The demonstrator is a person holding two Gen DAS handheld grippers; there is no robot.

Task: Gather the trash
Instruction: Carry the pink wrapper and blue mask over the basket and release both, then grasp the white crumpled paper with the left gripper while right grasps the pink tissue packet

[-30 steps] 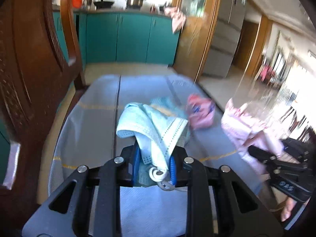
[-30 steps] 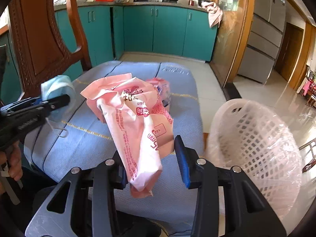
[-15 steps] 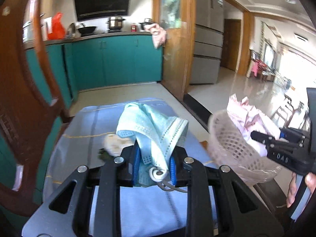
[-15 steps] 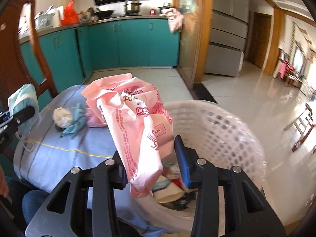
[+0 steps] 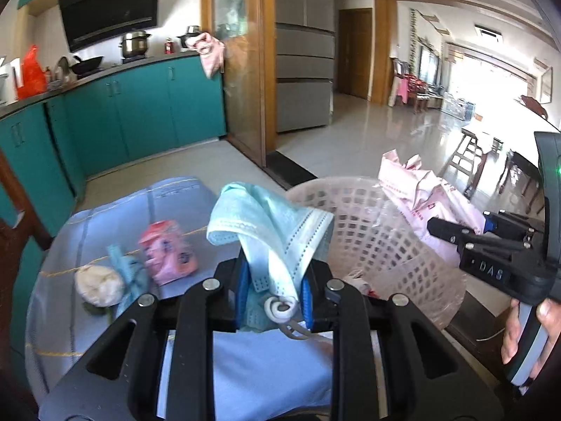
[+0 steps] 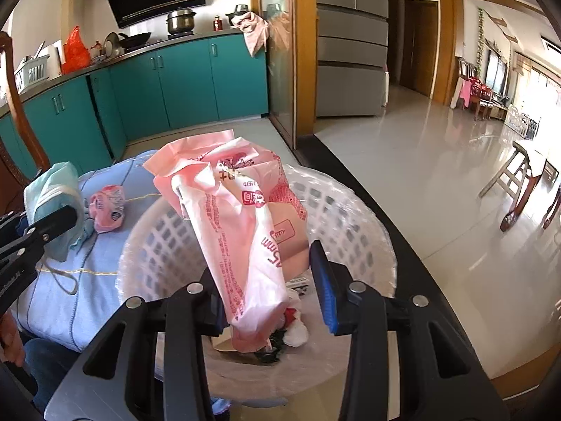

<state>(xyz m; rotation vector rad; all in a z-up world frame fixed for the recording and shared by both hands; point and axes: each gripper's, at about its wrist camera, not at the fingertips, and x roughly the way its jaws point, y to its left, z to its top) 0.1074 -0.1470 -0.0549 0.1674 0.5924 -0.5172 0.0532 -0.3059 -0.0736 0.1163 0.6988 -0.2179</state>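
The scene is seen from 2 fisheye cameras, each looking forward and downward along its own fingers. The white basket [image 5: 371, 245] is viewed by the left-wrist camera from its left, close by; the same basket [image 6: 354, 210] is looked into from directly above its near rim by the right-wrist camera. The basket, blue cloth [image 5: 175, 203] and teal cabinets [image 6: 182, 77] are shared.
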